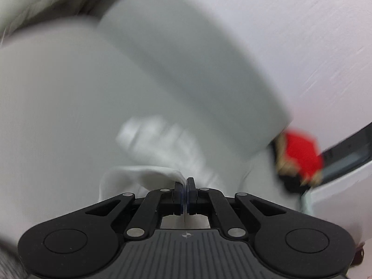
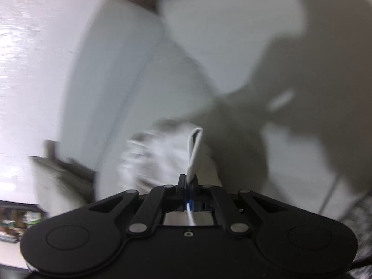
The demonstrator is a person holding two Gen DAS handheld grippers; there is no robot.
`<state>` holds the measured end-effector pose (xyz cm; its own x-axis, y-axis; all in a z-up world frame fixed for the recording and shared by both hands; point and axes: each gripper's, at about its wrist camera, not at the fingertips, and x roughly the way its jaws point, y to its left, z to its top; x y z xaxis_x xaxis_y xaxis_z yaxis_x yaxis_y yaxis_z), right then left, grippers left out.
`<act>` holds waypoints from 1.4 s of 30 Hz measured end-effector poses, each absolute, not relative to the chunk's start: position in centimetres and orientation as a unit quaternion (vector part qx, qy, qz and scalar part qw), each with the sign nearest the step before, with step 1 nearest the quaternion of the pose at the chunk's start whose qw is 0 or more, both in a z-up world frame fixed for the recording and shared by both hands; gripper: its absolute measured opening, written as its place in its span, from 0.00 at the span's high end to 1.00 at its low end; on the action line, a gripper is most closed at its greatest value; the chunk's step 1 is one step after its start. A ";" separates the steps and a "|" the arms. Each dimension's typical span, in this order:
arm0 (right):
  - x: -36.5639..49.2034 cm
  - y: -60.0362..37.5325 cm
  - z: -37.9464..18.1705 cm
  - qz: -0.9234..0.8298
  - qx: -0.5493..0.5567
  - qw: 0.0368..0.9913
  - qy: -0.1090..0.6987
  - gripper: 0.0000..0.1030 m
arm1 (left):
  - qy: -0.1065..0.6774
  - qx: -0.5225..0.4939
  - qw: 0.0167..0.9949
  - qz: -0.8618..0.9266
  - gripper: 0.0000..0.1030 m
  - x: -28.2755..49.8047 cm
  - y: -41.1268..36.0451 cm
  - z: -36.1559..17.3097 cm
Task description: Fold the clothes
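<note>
A pale grey-white garment [image 1: 162, 74] fills most of the left wrist view, blurred by motion. My left gripper [image 1: 185, 182] is shut on a white fold of its edge, which bunches up to the left of the fingers. In the right wrist view the same garment [image 2: 111, 81] stretches away from me as a long pale panel. My right gripper [image 2: 188, 179] is shut on a white hem that stands up in a narrow loop between the fingers. A red and black thing [image 1: 300, 155], blurred, sits at the garment's far corner.
A white surface [image 2: 28, 69] lies under the cloth. A dark strip [image 1: 348, 153] runs along the right edge of the left view. Shadows of the grippers fall across the cloth [image 2: 302, 97]. Cluttered shelves [image 2: 18, 218] show at the lower left of the right view.
</note>
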<state>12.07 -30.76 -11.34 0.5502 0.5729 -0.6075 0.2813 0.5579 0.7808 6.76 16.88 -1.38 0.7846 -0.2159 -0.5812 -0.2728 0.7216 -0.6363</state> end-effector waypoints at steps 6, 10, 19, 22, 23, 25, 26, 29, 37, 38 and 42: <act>10.5 -32.1 7.0 0.192 0.483 0.822 0.231 0.98 | 0.121 -0.328 0.937 0.003 1.00 2.3 17.3 15.6; 6.4 -33.3 13.0 0.200 0.454 0.857 0.138 0.98 | 0.043 -0.309 0.950 0.005 1.00 -2.6 17.2 19.9; -1.8 -34.2 19.7 0.259 0.459 0.848 0.051 0.98 | -0.044 -0.306 0.951 -0.012 1.00 -10.2 16.3 24.0; -4.2 -34.7 21.2 0.277 0.452 0.848 0.018 0.98 | -0.057 -0.319 0.946 -0.025 0.99 -11.1 16.3 24.2; -4.7 -34.7 21.7 0.278 0.443 0.852 0.009 0.98 | -0.049 -0.310 0.949 -0.018 0.99 -10.8 16.0 24.3; -3.9 -34.1 22.1 0.271 0.426 0.863 0.015 0.98 | -0.008 -0.310 0.951 -0.006 0.99 -8.4 16.3 23.7; -2.7 -33.8 21.8 0.266 0.426 0.864 0.028 0.98 | 0.019 -0.315 0.949 -0.005 0.99 -6.8 16.4 23.1; 3.2 -32.5 19.4 0.235 0.427 0.869 0.084 0.98 | 0.106 -0.306 0.946 0.027 0.99 0.1 17.3 20.5; 18.1 -26.7 15.1 0.146 0.386 0.891 0.188 0.98 | 0.101 -0.247 0.962 0.054 0.99 8.5 17.7 21.9; 18.4 -26.8 16.2 0.149 0.382 0.895 0.174 0.98 | 0.092 -0.240 0.965 0.054 0.99 9.2 17.7 22.4; 15.0 -28.9 21.8 0.179 0.354 0.914 0.080 0.98 | 0.026 -0.207 0.977 0.036 0.99 8.1 16.9 24.5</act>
<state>15.01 -28.87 21.76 0.9228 0.3848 -0.0192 -0.2717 0.6852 0.6758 8.09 16.87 24.46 0.9960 0.0603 -0.0665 -0.0821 0.9117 -0.4025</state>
